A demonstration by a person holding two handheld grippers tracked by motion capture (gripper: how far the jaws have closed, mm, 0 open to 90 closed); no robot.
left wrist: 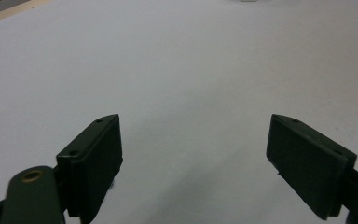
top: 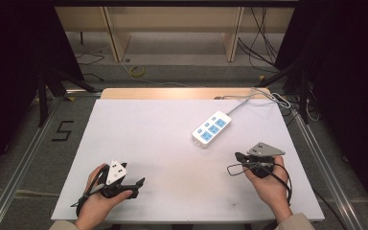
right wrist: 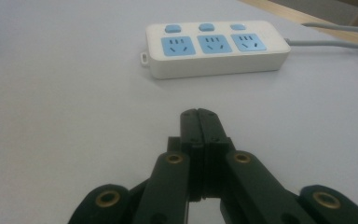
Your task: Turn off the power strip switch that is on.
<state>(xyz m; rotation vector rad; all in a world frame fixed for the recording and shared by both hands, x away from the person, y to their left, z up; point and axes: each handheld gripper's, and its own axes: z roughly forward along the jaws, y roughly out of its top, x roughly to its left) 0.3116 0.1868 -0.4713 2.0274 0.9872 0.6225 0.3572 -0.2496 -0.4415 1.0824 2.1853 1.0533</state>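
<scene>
Power strip awaits a grip

Strip [top: 211, 128] lies right of centre on the white table [top: 139, 143], cord trailing to the upper right. Right gripper [right wrist: 199, 113] clenched empty; left gripper [left wrist: 193, 140] spread wide. Rigid, smooth plastic, probably light; best pinched across its narrow sides.
</scene>
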